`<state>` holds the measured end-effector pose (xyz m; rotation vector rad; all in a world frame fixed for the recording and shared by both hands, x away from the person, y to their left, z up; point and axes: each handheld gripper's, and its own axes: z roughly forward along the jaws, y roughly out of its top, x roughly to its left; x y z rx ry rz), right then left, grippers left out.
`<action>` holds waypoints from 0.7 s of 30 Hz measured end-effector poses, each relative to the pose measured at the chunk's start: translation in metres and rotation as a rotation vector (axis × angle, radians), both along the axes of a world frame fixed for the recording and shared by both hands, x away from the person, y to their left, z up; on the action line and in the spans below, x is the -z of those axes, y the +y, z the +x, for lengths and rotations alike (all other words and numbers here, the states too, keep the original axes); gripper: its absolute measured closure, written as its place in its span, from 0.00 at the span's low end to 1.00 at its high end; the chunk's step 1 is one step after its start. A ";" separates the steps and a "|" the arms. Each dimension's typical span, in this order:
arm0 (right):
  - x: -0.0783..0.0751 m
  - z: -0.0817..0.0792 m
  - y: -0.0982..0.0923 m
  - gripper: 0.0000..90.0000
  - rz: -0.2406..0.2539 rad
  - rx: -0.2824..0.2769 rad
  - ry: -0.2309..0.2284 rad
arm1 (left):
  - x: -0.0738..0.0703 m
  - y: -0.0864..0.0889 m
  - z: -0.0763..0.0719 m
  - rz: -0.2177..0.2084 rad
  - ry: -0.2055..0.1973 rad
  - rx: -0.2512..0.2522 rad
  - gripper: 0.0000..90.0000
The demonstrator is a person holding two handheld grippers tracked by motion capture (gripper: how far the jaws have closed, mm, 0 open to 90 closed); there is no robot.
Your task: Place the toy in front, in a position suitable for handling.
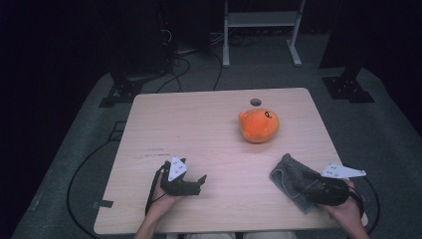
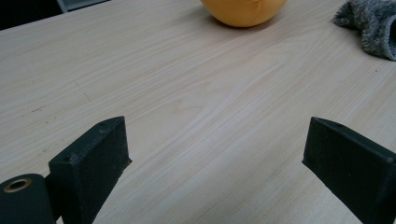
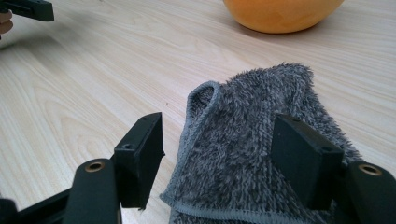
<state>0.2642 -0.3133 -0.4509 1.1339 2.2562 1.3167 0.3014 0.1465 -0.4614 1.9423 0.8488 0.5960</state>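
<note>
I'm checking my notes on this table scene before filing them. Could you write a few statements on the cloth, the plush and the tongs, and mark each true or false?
1. The grey cloth lies at the right tongs. True.
2. The orange plush sits on the cloth. False: it rests on the bare table, apart from the cloth.
3. The left tongs stand open over bare wood. True.
4. The right tongs are clamped shut on the plush. False: their jaws are open, with the cloth between them.
5. The cloth is spread flat. False: it is folded and bunched.
</note>
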 end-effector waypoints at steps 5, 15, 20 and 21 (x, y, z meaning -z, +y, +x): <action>-0.003 0.000 -0.003 0.37 0.021 0.002 -0.002 | 0.001 -0.003 -0.001 0.022 0.001 0.018 0.07; -0.020 0.010 0.008 0.37 0.043 -0.030 -0.023 | 0.001 0.006 -0.001 0.001 -0.003 0.021 0.07; -0.040 0.039 0.026 0.37 0.002 -0.045 -0.057 | 0.000 0.009 0.000 -0.005 -0.007 0.012 0.07; -0.040 0.039 0.026 0.37 0.002 -0.045 -0.057 | 0.000 0.009 0.000 -0.005 -0.007 0.012 0.07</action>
